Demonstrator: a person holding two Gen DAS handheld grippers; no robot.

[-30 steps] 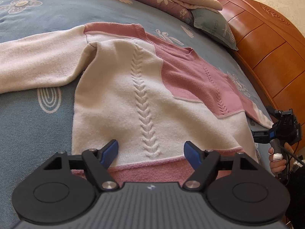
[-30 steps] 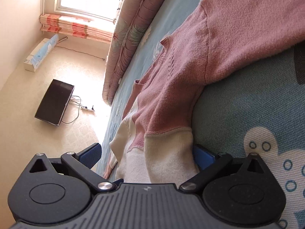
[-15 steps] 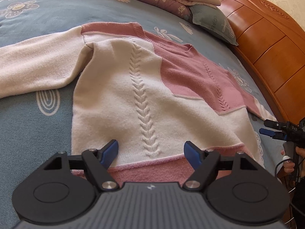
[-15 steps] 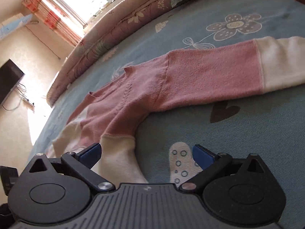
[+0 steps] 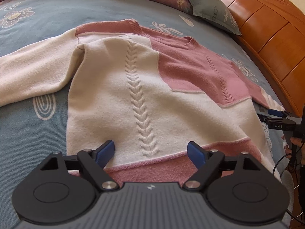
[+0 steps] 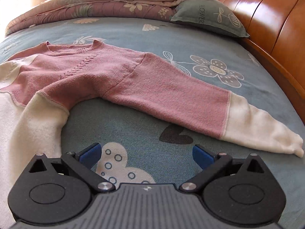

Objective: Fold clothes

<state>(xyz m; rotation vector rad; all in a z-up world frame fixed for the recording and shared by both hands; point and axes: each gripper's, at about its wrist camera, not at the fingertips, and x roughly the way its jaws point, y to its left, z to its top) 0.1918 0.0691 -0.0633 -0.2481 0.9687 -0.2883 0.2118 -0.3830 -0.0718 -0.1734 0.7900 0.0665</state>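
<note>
A pink and cream knit sweater (image 5: 144, 87) lies flat on the blue bedsheet (image 5: 34, 129), front up, with a cable braid down its middle. My left gripper (image 5: 150, 148) hovers over the pink hem. Its jaws are opening, one on each side of the braid, and pinch nothing. The cream left sleeve (image 5: 34, 70) stretches out to the left. In the right wrist view the sweater (image 6: 80, 76) lies ahead at the left, and its pink sleeve (image 6: 171, 99) with a cream cuff (image 6: 257, 129) runs out to the right. My right gripper (image 6: 145, 151) is open above bare sheet, holding nothing.
A wooden headboard (image 5: 276, 28) runs along the right side of the bed. A grey-green pillow (image 6: 207, 17) and a folded floral quilt (image 6: 95, 5) lie at the far end. A hand (image 5: 291, 143) holding the right gripper (image 5: 274, 114) shows at the bed's right edge.
The right gripper rolled upright and lifted away from the sweater's side edge; it now faces the sleeve over bare sheet. The left jaws widened slightly over the hem.
</note>
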